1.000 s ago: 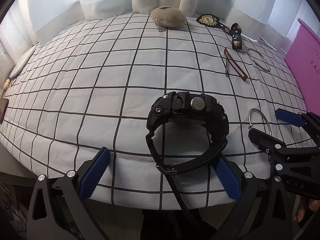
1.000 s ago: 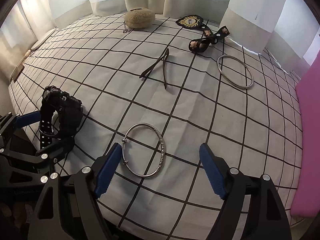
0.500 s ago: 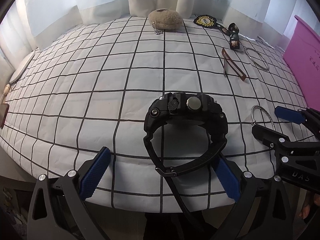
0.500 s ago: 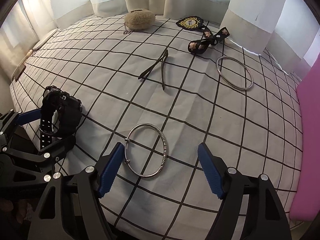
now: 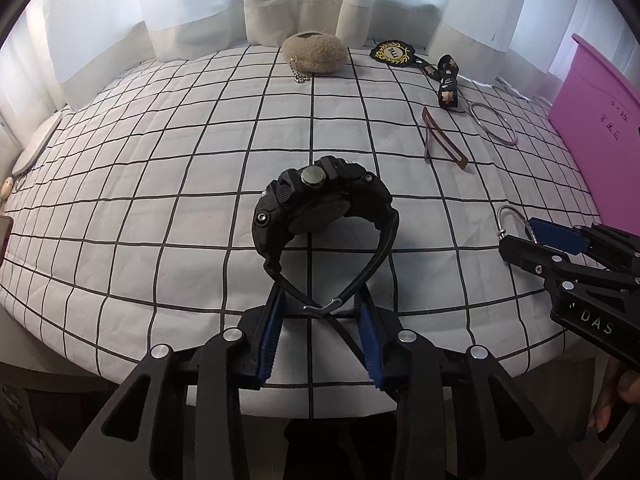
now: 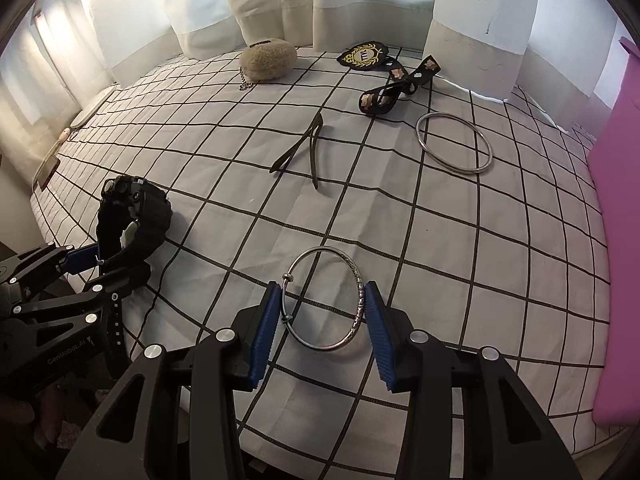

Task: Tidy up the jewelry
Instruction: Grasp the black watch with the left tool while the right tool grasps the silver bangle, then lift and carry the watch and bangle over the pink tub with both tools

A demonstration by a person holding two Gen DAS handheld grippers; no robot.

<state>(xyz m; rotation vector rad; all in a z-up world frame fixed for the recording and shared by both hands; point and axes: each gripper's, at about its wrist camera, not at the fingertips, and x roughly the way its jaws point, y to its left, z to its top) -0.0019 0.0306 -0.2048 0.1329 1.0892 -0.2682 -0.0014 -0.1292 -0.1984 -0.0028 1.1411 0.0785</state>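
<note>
A black watch [image 5: 326,208] stands on its side on the white checked cloth [image 5: 160,160]. My left gripper [image 5: 320,322] is shut on its strap by the buckle; it also shows in the right wrist view [image 6: 132,216]. My right gripper [image 6: 320,322] is shut on an engraved silver bangle [image 6: 325,302], its blue pads touching both sides of the ring. The bangle lies on the cloth; it shows at the right in the left wrist view [image 5: 514,222].
Farther back lie a plain silver bangle [image 6: 454,142], a brown hair clip [image 6: 306,150], a black patterned band [image 6: 394,86], a gold-and-black badge [image 6: 364,54] and a beige fuzzy pouch [image 6: 268,60]. A pink box [image 6: 616,208] stands at the right edge. Curtains hang behind.
Both grippers have closed from wide open: the left onto the watch strap, the right onto the engraved bangle. The watch has tipped a little.
</note>
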